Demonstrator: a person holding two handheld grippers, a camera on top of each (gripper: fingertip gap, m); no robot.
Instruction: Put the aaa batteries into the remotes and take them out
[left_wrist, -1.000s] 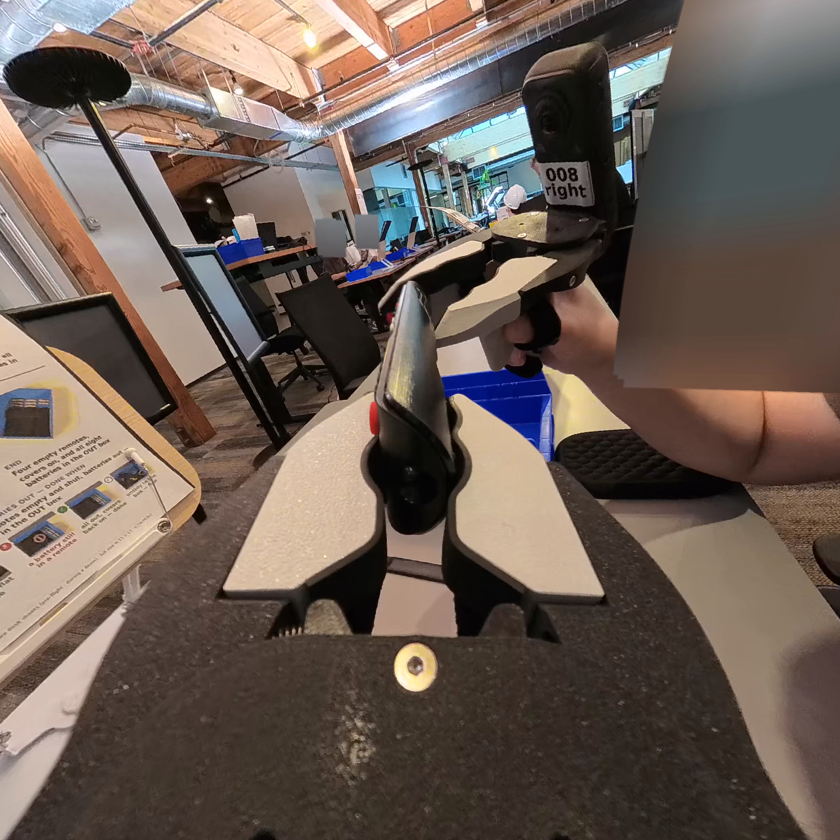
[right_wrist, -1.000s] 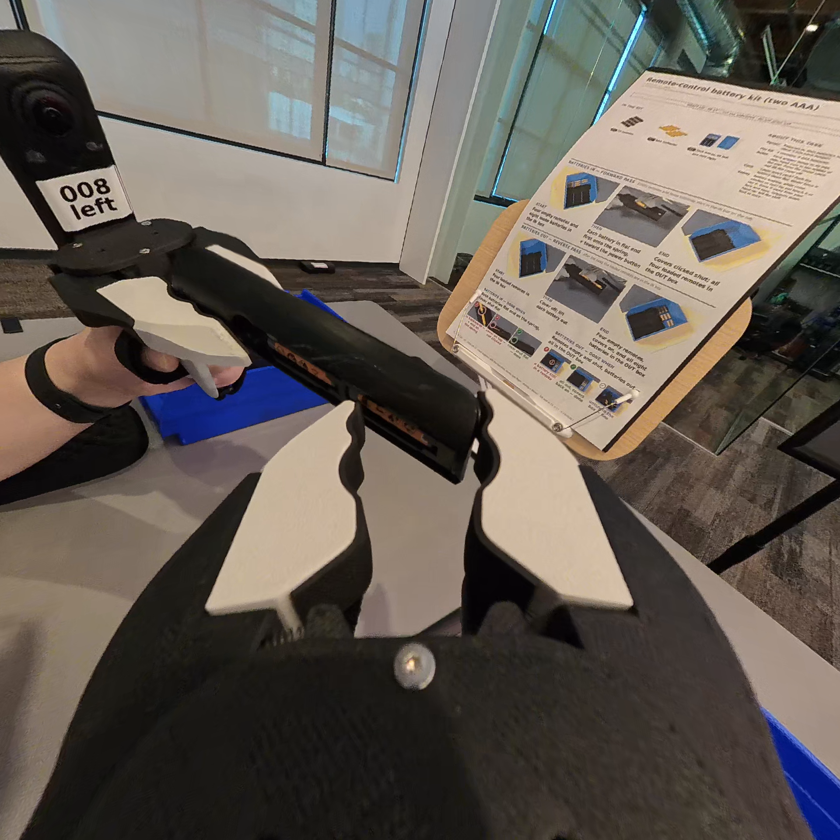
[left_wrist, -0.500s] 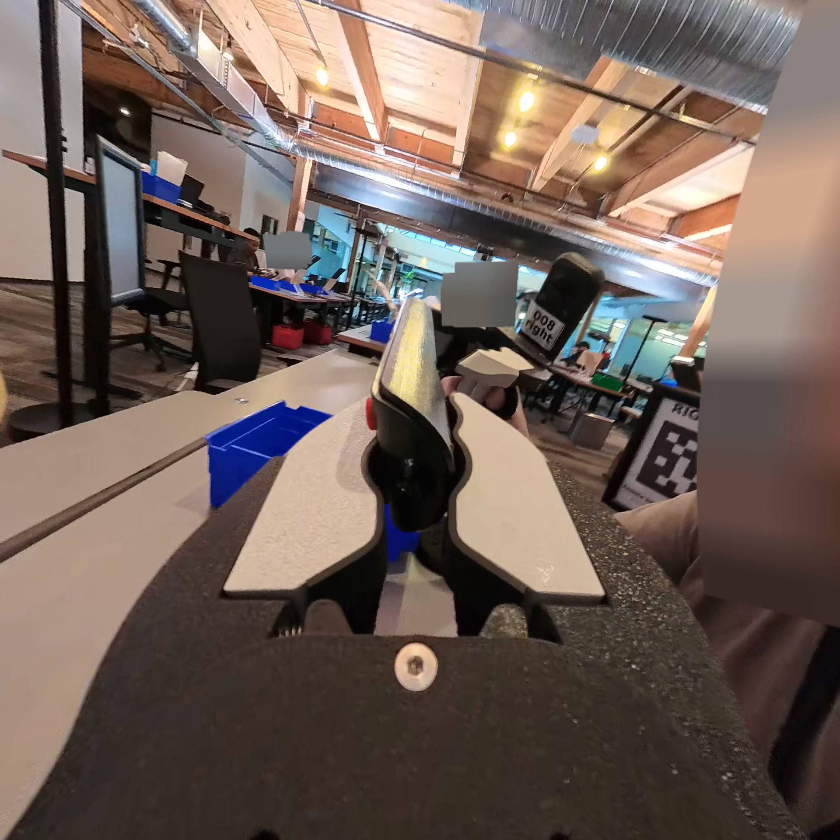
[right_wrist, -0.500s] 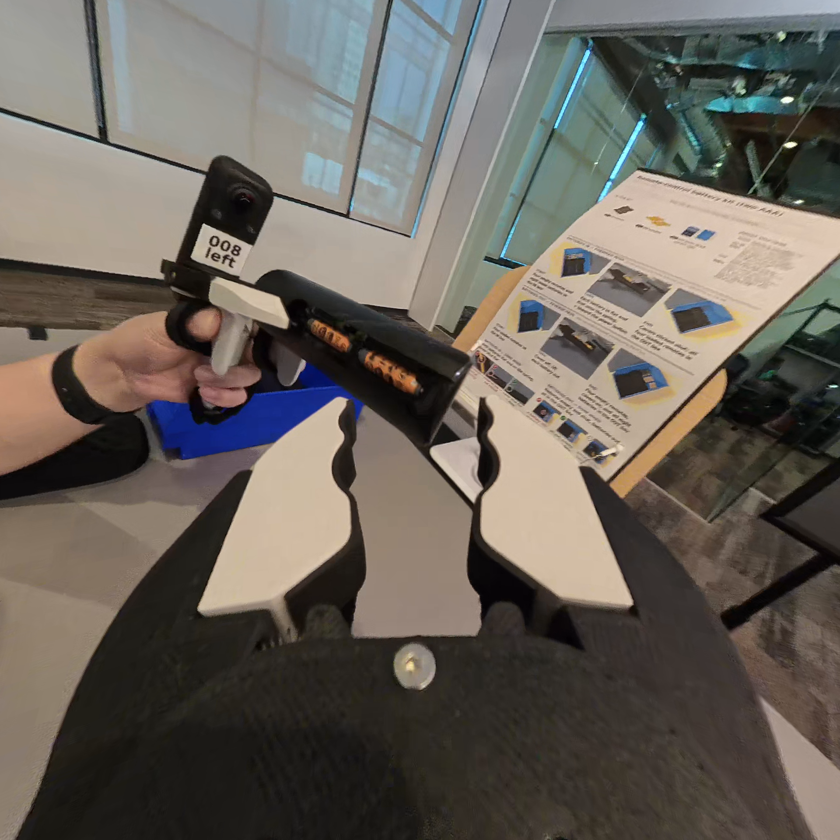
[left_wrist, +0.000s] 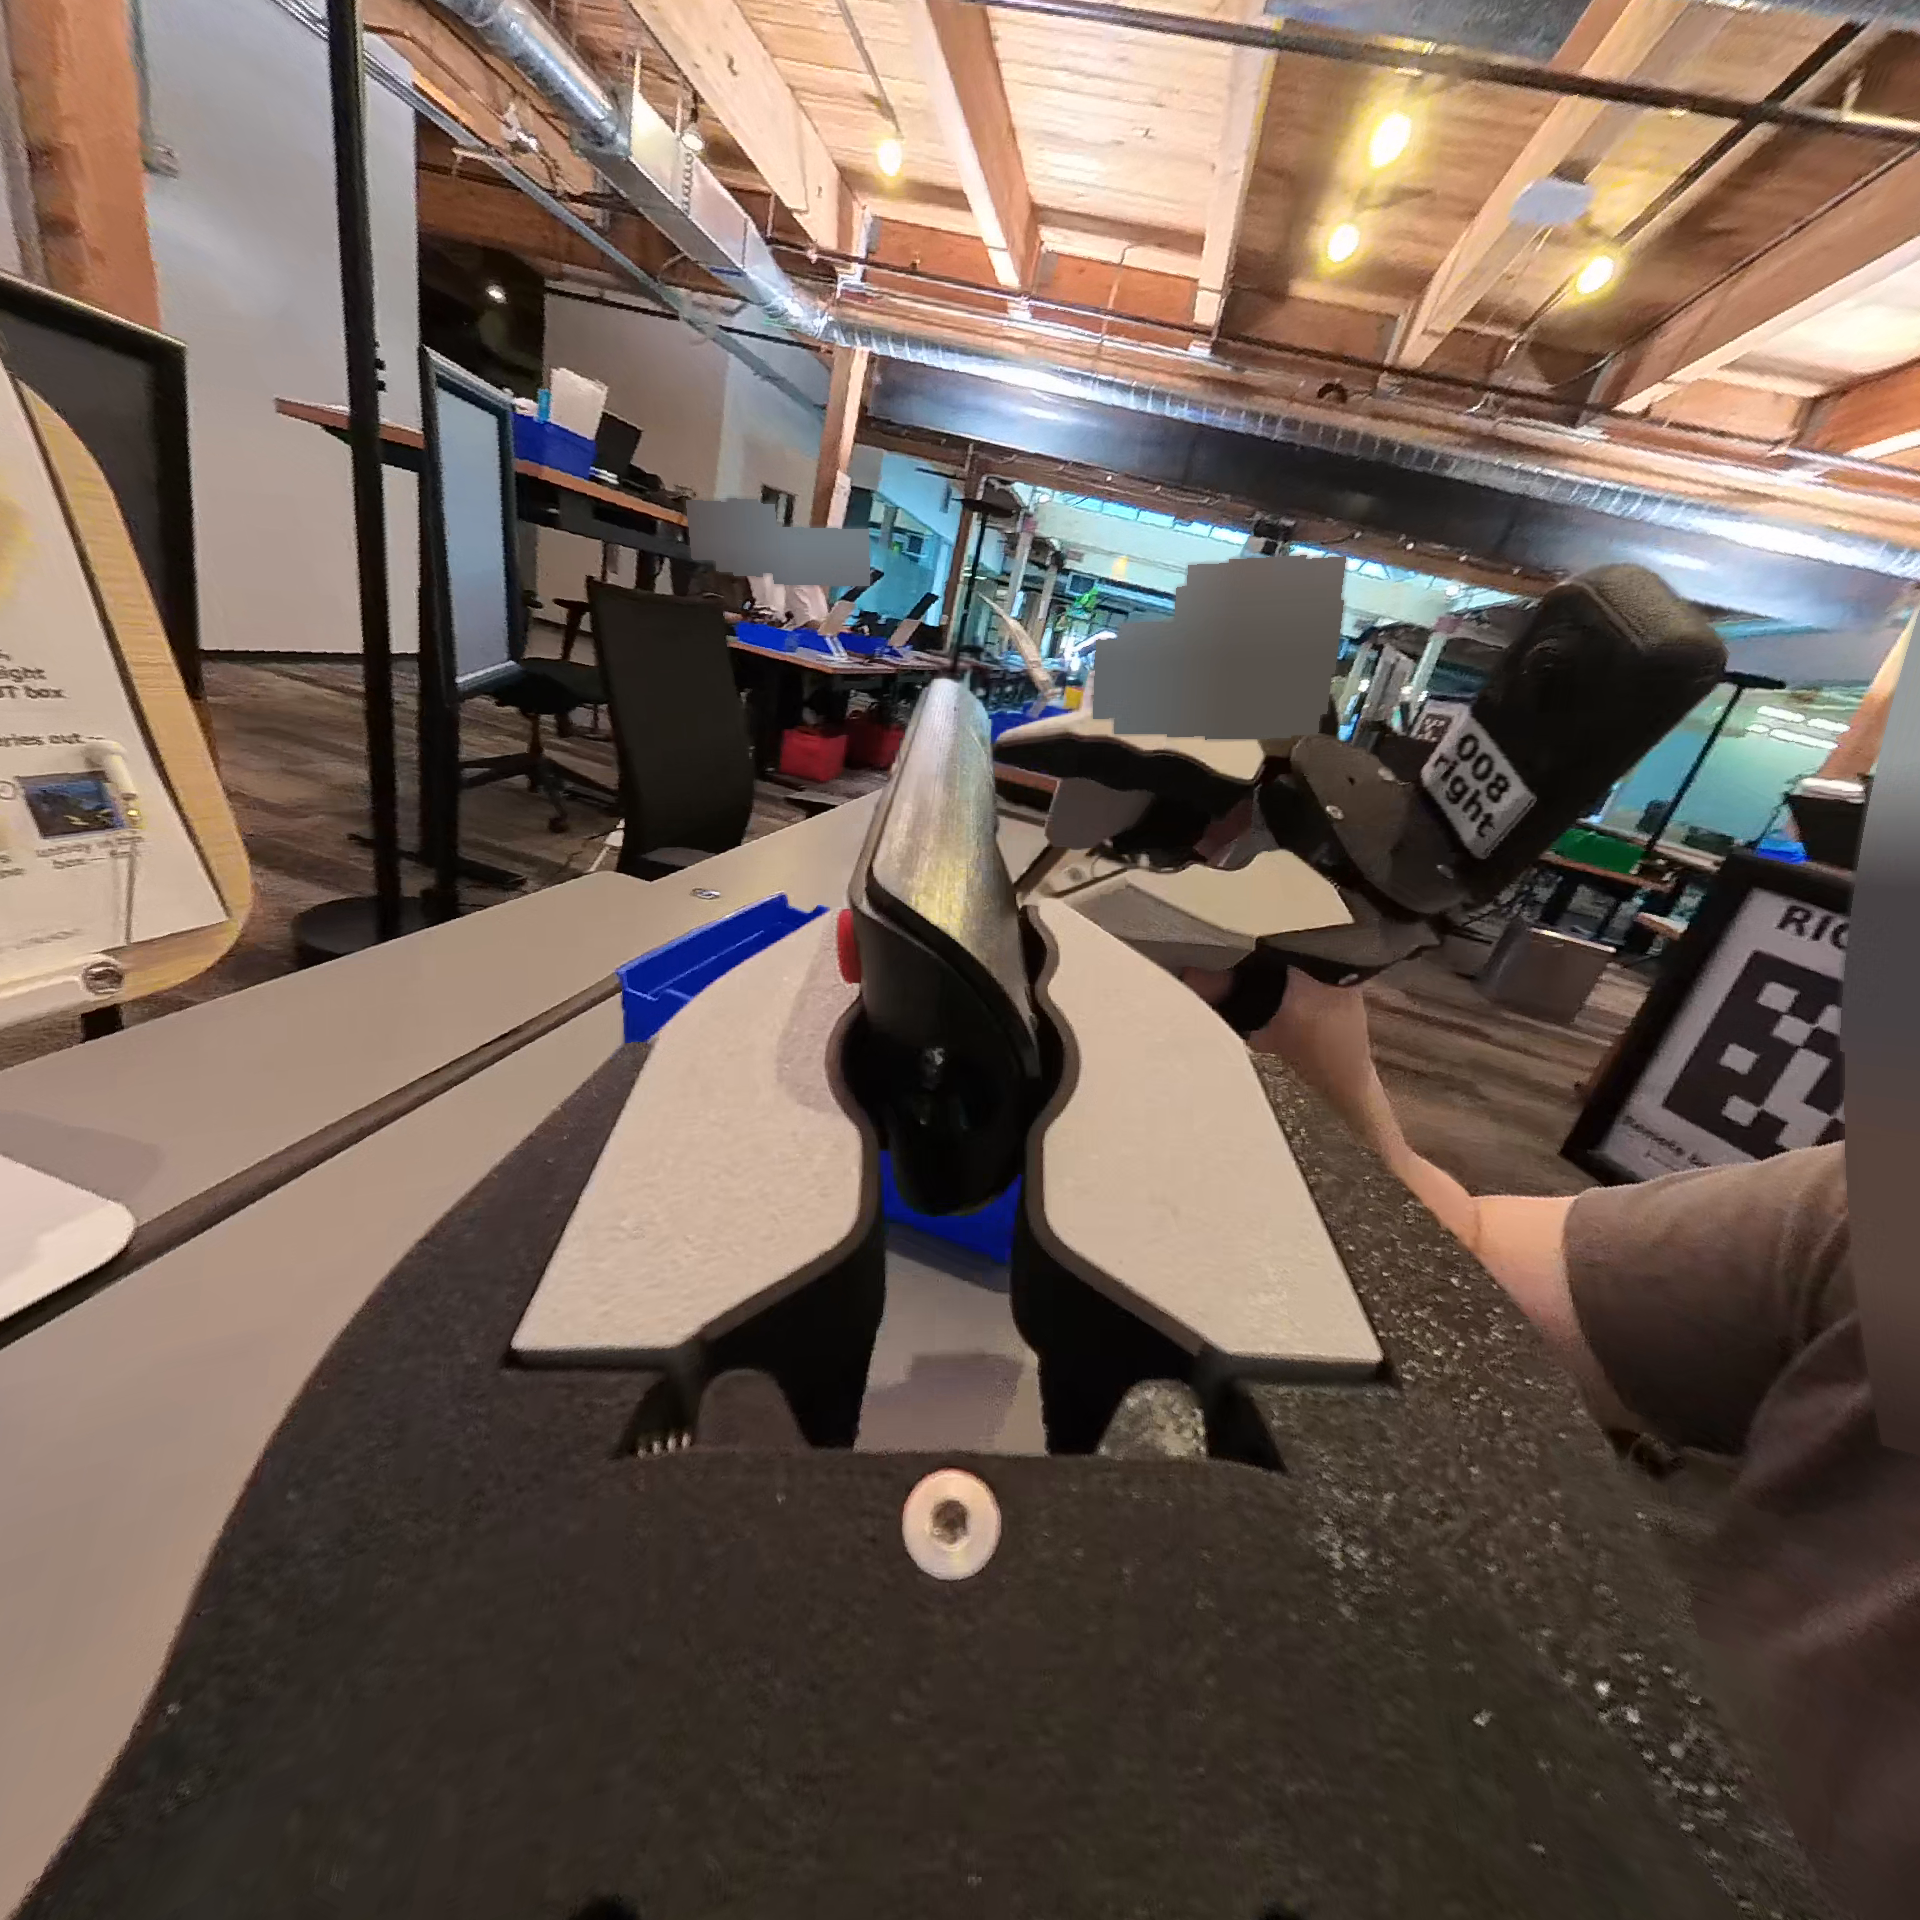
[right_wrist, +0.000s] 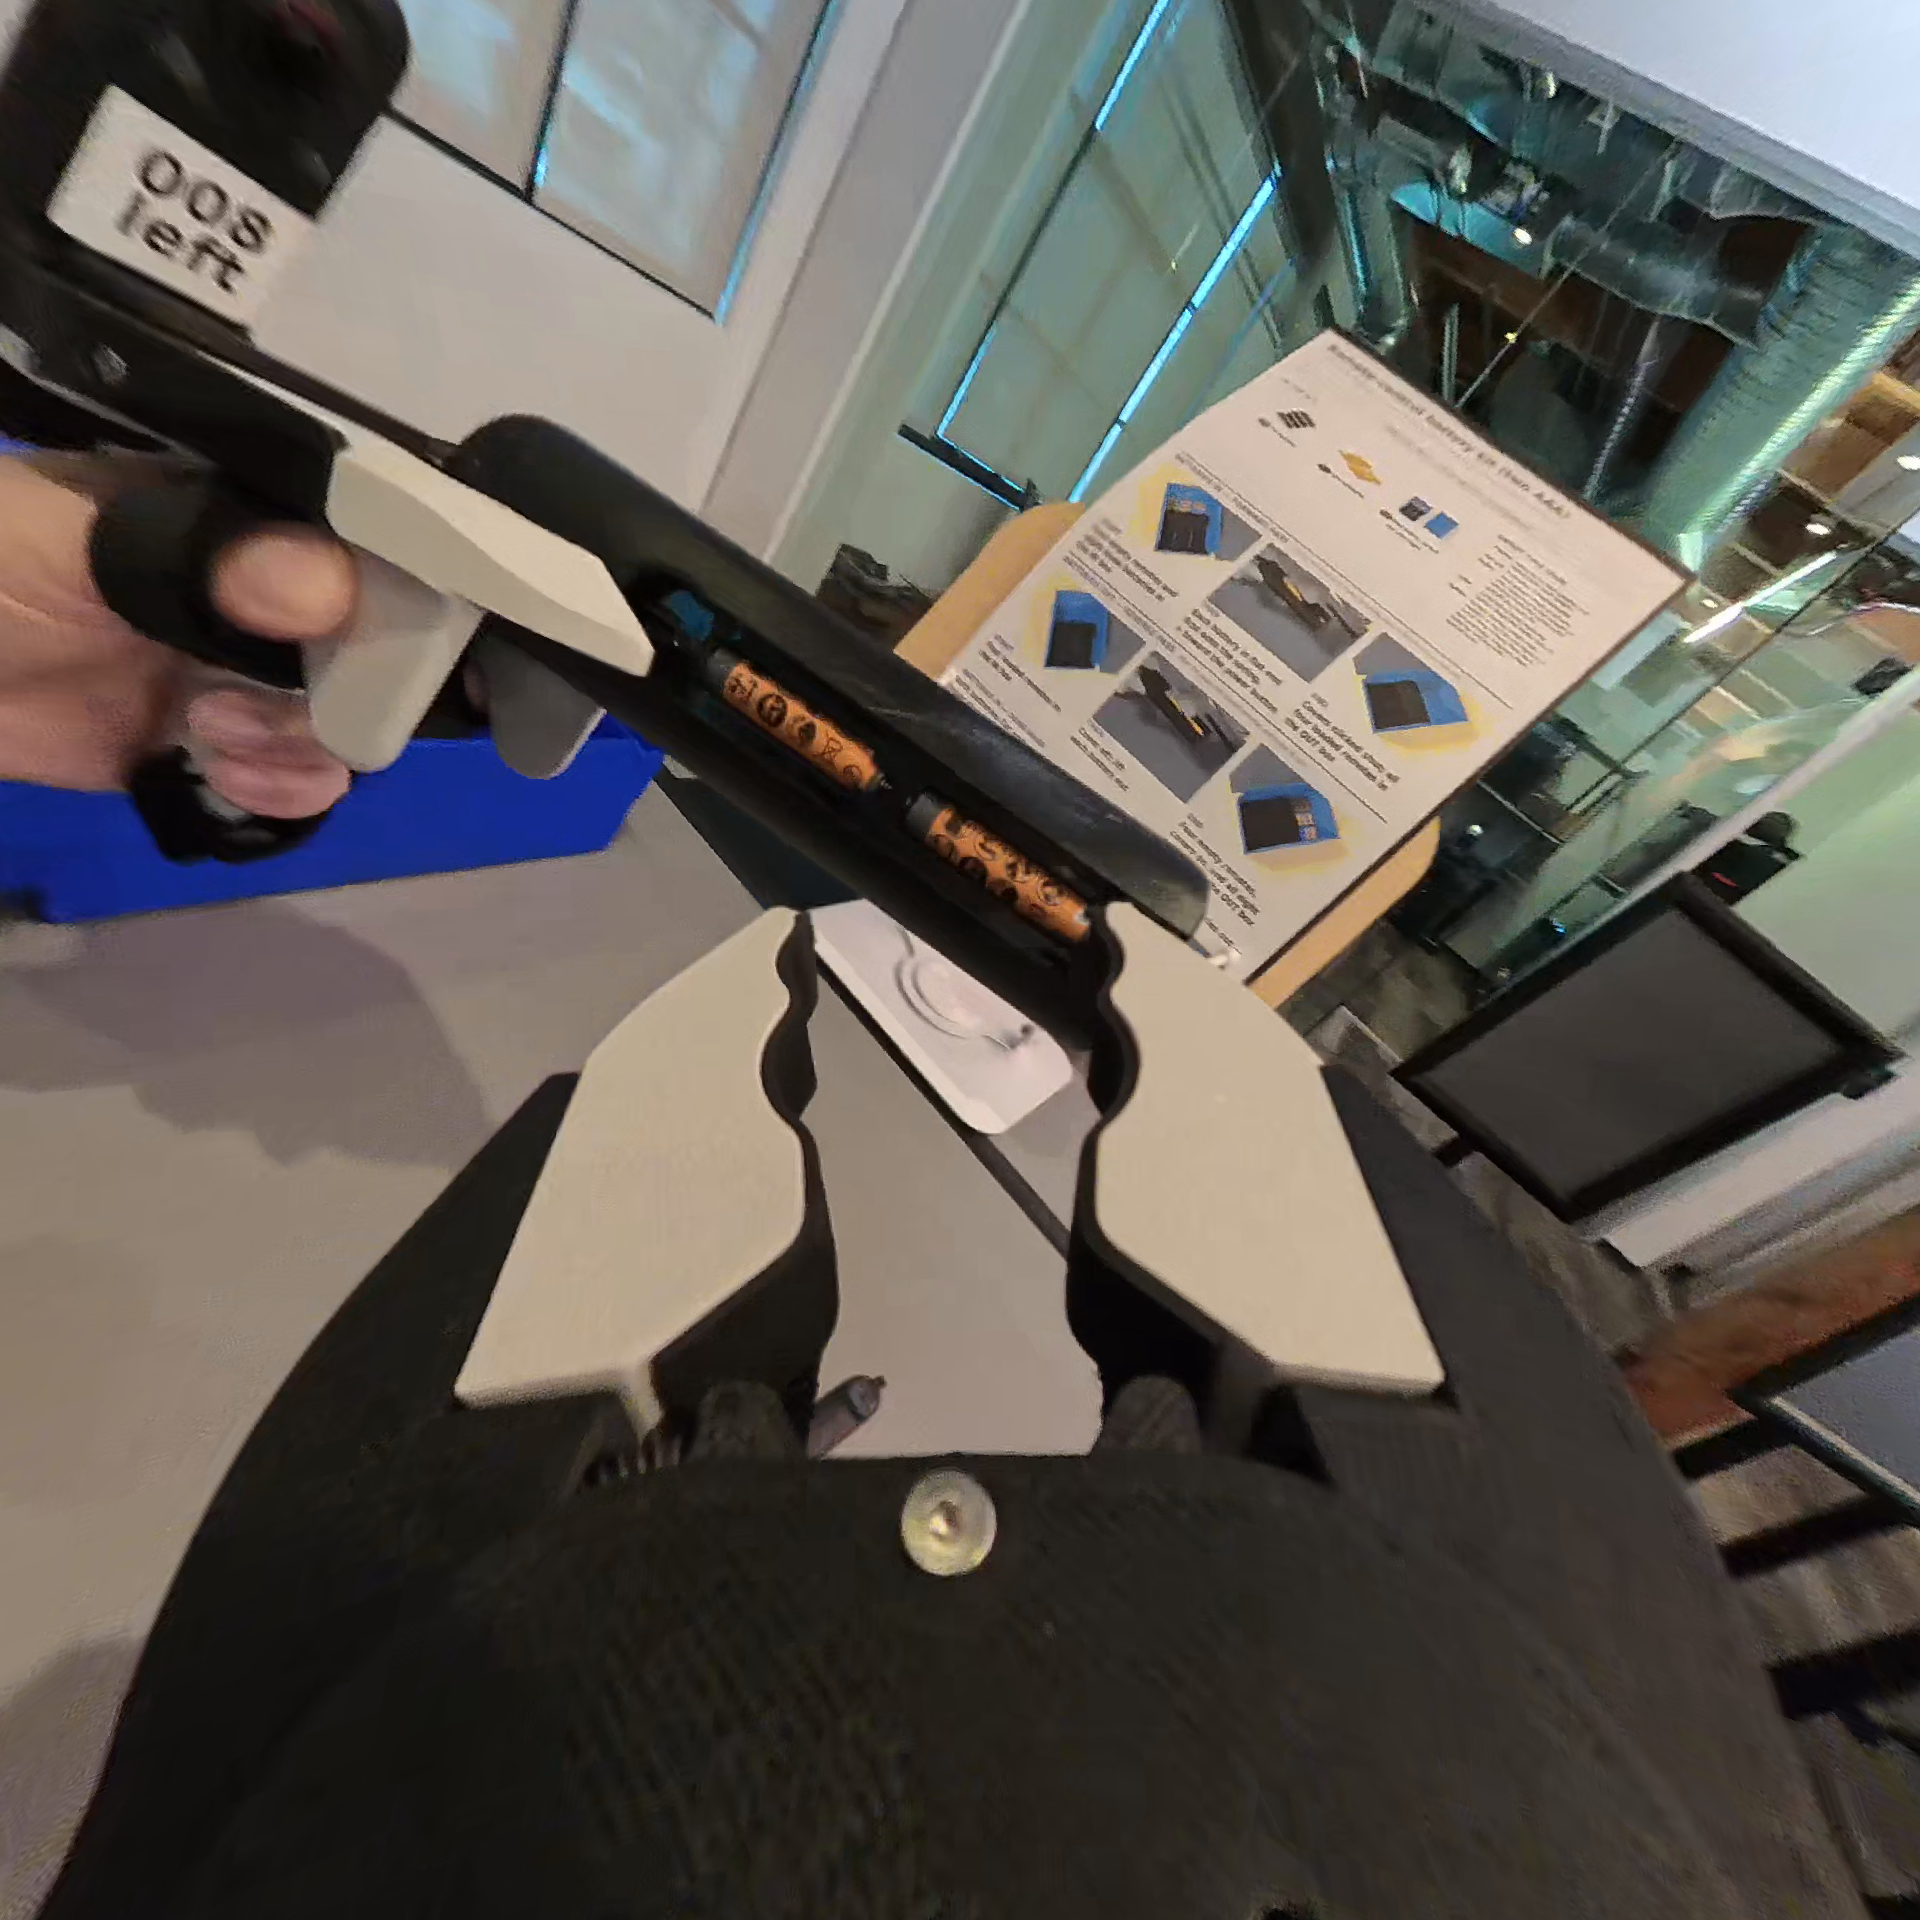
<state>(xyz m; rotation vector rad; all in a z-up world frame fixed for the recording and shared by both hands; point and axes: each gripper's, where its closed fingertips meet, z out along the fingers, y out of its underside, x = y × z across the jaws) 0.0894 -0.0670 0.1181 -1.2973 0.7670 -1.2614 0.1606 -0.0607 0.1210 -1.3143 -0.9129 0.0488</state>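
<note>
Left wrist view shows the left gripper (left_wrist: 948, 997) clamped on a black remote (left_wrist: 940, 914), which sticks up and forward from between the two grey fingers (left_wrist: 717, 1153), a red button on its left edge. Beyond it the right gripper (left_wrist: 1132, 821) hangs in the air in a hand (left_wrist: 1299, 1013), close to the remote's far end. A blue bin (left_wrist: 717, 951) sits on the grey table (left_wrist: 260, 1049) behind the fingers, with an instruction board (left_wrist: 94, 790) standing at the left.

From the right wrist view, the right gripper (right_wrist: 951, 971) is spread apart with nothing between its fingers (right_wrist: 665, 1174); its right fingertip sits right at the remote's (right_wrist: 831, 727) end, whether touching I cannot tell. The remote's back is uncovered and two orange batteries (right_wrist: 800, 727) lie end to end in the bay. The left gripper (right_wrist: 499, 613) grips the other end, above the bin (right_wrist: 343, 831). A white plate (right_wrist: 956, 1029) lies on the table (right_wrist: 260, 1091) below, with the board (right_wrist: 1309, 665) behind
</note>
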